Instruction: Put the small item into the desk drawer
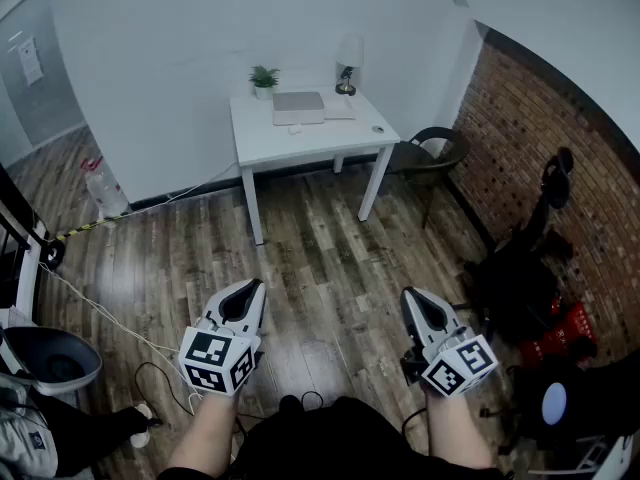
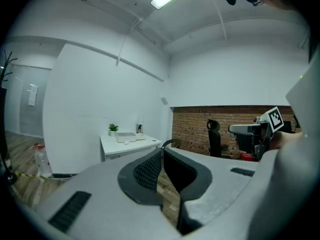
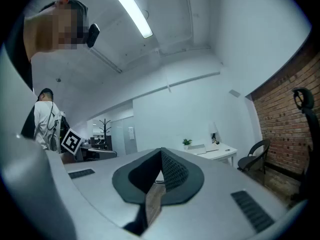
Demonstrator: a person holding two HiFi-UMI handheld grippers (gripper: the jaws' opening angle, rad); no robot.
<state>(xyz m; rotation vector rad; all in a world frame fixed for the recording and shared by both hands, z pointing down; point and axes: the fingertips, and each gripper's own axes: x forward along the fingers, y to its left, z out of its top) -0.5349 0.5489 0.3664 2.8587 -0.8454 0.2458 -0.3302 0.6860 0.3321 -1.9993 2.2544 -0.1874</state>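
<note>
Left claw (image 1: 250,288) hung shut and empty over the floor (image 1: 330,258) — well ahead stood the counter (image 1: 300,150), a small dark item (image 1: 377,129) near its right edge — right claw (image 1: 411,295) likewise shut, empty.

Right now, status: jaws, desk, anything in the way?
Left gripper and right gripper: jaws shut, empty. Desk far ahead, no open drawer in sight. Chair right of desk, cable on floor at left.
</note>
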